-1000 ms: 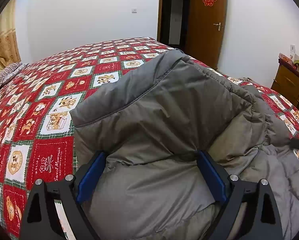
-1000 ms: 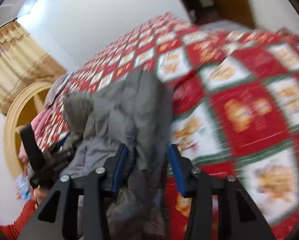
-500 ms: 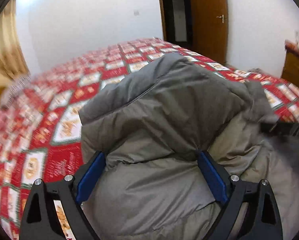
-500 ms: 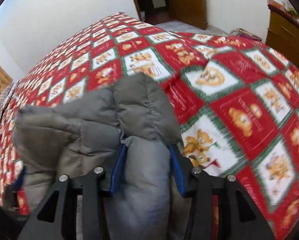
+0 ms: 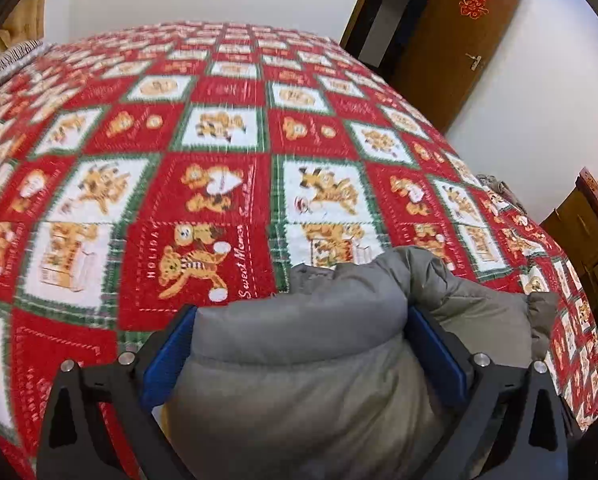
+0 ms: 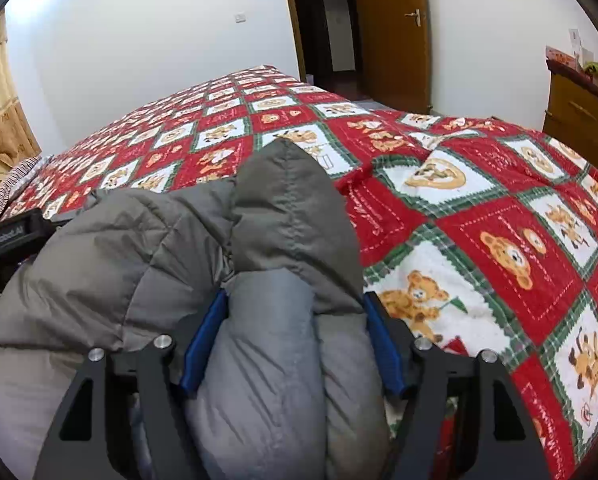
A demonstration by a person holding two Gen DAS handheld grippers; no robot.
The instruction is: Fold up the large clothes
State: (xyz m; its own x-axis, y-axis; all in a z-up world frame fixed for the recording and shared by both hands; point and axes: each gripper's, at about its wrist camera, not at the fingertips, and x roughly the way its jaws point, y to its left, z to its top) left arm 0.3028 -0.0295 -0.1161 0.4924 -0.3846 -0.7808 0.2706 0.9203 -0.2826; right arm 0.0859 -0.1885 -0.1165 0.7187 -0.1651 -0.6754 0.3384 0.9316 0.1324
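we had the coat (image 5: 311, 364) lying bunched on the quilt (image 5: 219, 184) at the near edge of the bed, a puffy grey roll of it sitting between the jaws of each gripper; the left gripper (image 5: 301, 354) stood at its widest and its jaws were opening, the padding bulging between the blue pads and brushing both, so we could not say it was truly clamped; the right gripper (image 6: 293, 338) was narrower, its jaws opening too, with a doubled fold of the coat filling the gap between them and the pads touching the cloth on both sides; in the right view the left tool's black body (image 6: 7, 234) showed just past the coat's far side.

we judged the step to be letting go after laying a fold down; to do it well we needed to let the jaws part fully before drawing back, so the slick shell would not drag and undo the fold; we needed to pull each gripper out along its own fingers, low and straight, not sideways across the bulge; down springs up, so a press on the top of the fold afterward would have helped it stay; the door (image 6: 395, 32) and dresser (image 6: 579, 108) stood well apart from us.
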